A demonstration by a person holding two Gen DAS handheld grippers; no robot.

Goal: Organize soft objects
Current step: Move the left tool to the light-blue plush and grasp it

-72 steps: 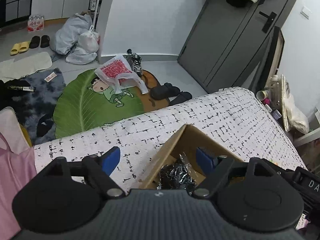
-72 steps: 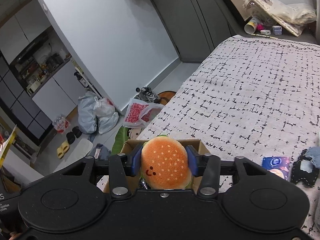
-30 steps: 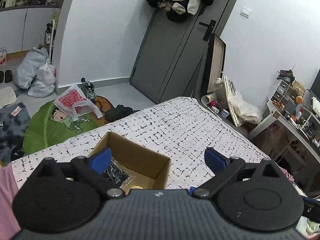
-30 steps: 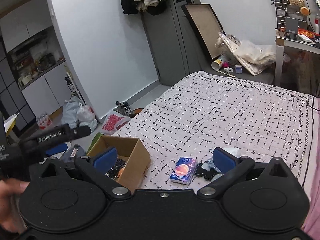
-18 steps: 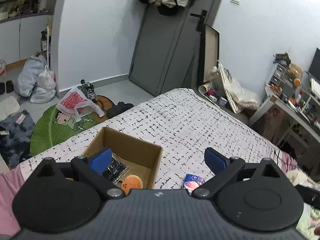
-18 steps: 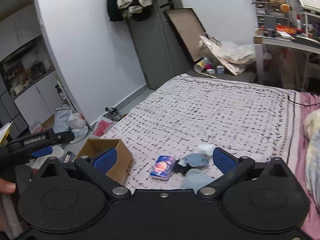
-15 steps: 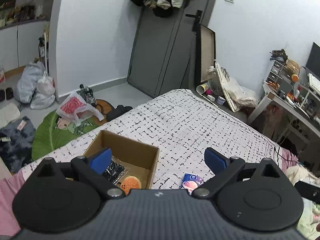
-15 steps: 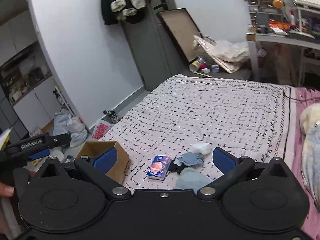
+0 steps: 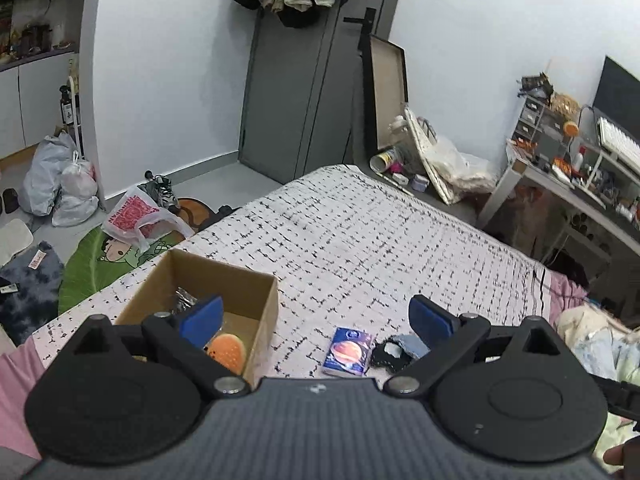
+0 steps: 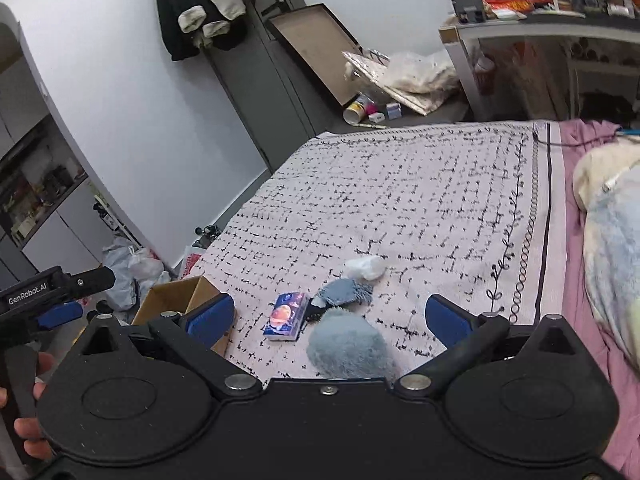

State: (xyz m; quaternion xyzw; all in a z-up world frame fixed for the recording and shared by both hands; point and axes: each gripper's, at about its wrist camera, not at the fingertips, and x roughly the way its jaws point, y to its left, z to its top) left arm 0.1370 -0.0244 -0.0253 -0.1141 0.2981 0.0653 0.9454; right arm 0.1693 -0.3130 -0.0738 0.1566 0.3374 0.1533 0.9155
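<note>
- At lower left of my left view, the box (image 9: 256, 292) sits on the bed (image 9: 380, 240); the burger toy (image 9: 227, 353) lies inside it, beside a dark crinkly bag (image 9: 185, 299)
- My left gripper (image 9: 316, 320) is spread wide and holds nothing
- At lower centre of my right view, my right gripper (image 10: 330, 316) is likewise released, empty; between its pads lie a fluffy blue toy (image 10: 347, 347), a blue packet (image 10: 287, 316) and a white wad (image 10: 366, 267), well apart from the box
</note>
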